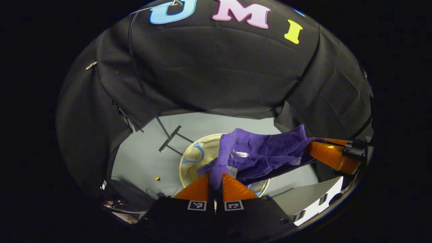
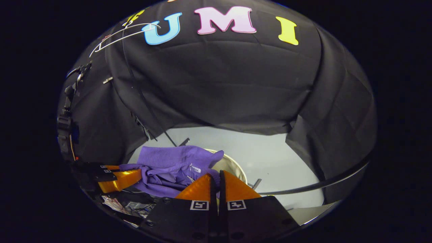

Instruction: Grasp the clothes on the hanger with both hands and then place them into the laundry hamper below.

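Now purple garment [image 1: 260, 155] stretched between left claw [image 1: 215, 184] and right claw [image 2: 216, 184], both clamped on it, seemingly above hamper [image 1: 189, 162]

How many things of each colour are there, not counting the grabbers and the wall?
Purple: 1, the garment
Cream: 1, the hamper
White: 1, the hanger
Total: 3

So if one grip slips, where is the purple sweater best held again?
On the bunched edge of the purple sweater, coming from its outer end. The folds are thick there, as where the left gripper and right gripper pinch.
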Tool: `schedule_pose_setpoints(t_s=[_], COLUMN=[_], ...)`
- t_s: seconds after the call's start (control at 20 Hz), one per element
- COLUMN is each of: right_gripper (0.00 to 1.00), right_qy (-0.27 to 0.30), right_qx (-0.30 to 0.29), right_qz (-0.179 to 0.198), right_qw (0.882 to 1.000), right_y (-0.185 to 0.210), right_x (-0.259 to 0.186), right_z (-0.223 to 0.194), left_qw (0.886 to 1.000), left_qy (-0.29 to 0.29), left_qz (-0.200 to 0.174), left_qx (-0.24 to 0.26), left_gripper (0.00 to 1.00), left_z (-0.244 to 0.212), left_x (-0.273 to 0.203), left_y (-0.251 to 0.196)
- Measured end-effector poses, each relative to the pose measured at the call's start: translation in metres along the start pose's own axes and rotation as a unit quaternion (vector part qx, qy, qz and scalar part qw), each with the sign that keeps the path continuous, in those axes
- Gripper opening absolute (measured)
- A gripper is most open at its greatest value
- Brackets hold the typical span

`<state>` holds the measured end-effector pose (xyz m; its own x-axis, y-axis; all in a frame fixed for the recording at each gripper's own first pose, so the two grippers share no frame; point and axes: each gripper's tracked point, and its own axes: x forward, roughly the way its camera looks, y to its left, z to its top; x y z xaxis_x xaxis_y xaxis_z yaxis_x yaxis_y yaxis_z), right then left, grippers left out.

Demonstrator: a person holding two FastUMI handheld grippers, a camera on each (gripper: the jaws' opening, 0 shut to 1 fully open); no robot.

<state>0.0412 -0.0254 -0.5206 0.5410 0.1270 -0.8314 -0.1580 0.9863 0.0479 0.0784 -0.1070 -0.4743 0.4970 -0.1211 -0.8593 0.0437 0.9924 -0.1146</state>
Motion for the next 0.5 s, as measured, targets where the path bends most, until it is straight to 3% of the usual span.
schedule_pose_setpoints(t_s=[0.2,0.25,0.4,0.45,0.5], right_gripper=[0.07,0.24,1.0,0.96,0.97], right_qy=[0.032,0.036,0.04,0.041,0.043], right_qx=[-0.002,0.002,0.007,0.009,0.014], right_qz=[-0.021,-0.024,-0.032,-0.034,-0.034], right_qw=[0.999,0.999,0.999,0.999,0.998], right_y=[-0.014,-0.014,-0.02,-0.021,-0.02], right_x=[0.011,0.008,0.008,0.006,0.003], right_z=[-0.021,-0.027,-0.03,-0.03,-0.03], left_qw=[0.999,0.999,0.999,0.999,0.999], left_qy=[0.011,0.005,0.003,0.003,0.002], left_qz=[0.05,0.047,0.042,0.041,0.04], left_qx=[0.003,-0.004,-0.007,-0.006,-0.008], left_gripper=[0.05,0.13,0.74,0.94,0.94], left_z=[-0.011,-0.009,-0.01,-0.008,-0.008], left_x=[0.005,0.008,0.009,0.005,0.008], left_y=[0.023,0.021,0.02,0.02,0.021])
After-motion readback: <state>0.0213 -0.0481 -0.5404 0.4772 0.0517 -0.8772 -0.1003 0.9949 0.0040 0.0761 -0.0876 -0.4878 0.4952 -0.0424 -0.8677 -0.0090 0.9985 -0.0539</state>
